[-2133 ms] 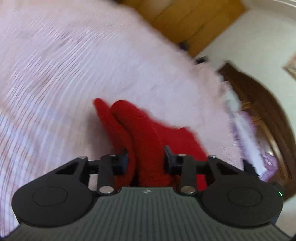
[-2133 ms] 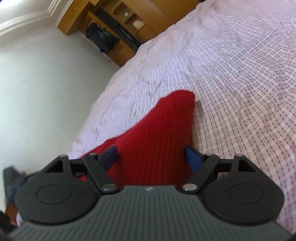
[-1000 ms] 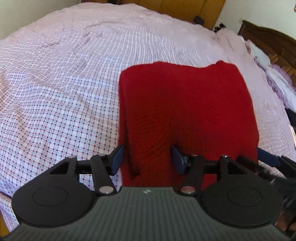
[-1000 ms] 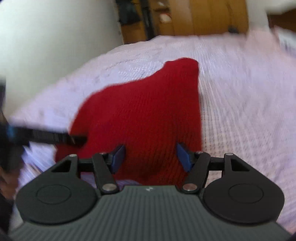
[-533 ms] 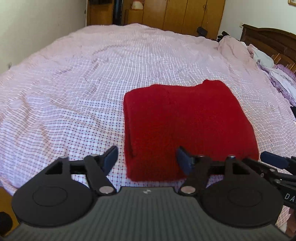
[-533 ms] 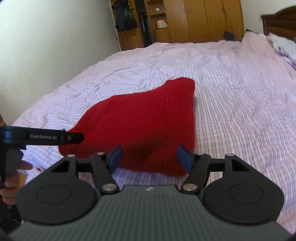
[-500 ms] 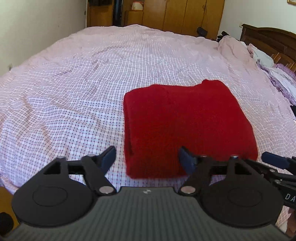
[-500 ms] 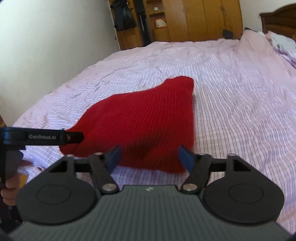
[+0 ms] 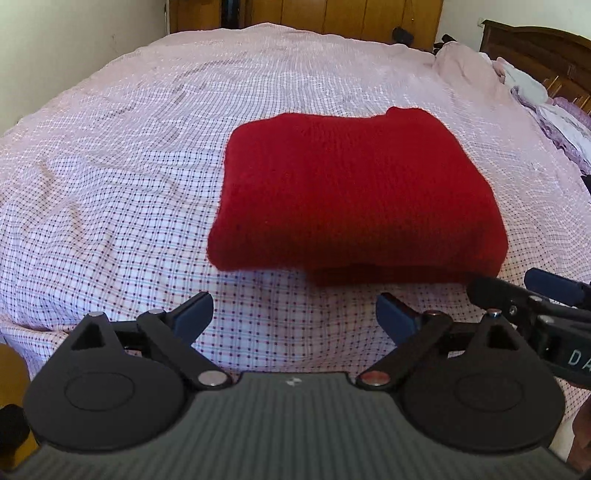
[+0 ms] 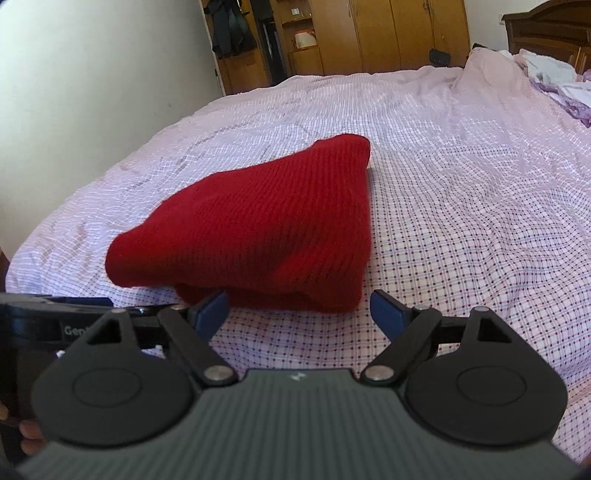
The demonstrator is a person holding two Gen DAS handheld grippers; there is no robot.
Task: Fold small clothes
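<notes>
Lying folded into a thick, roughly rectangular bundle, the red knitted garment [image 9: 354,192] rests flat on the bed's pink-and-white checked sheet [image 9: 110,192], near the edge closest to both cameras. In the left wrist view the left gripper [image 9: 295,315] hangs short of the bundle's near edge, its blue-padded jaws spread wide apart after having just been opening, with nothing but bare checked sheet between them; the garment sits just beyond the fingertips and a little toward the right of that view. At that view's right margin the right gripper [image 9: 532,291] shows as a dark arm with a blue tip, close to the bundle's near right corner. From the right wrist view the garment [image 10: 255,225] looks wedge-shaped (the fisheye lens bends it), with a lower layer peeking out under the top fold along the near edge. The right gripper [image 10: 301,306] also has its jaws standing wide, having just been opening; its left pad sits right at the garment's near edge, though whether it touches cannot be told, and the right pad is clear of the fabric. A wooden wardrobe [image 10: 373,33] and a dark headboard [image 9: 535,48] stand beyond the bed, with pale bedding [image 10: 554,74] heaped near the headboard.
</notes>
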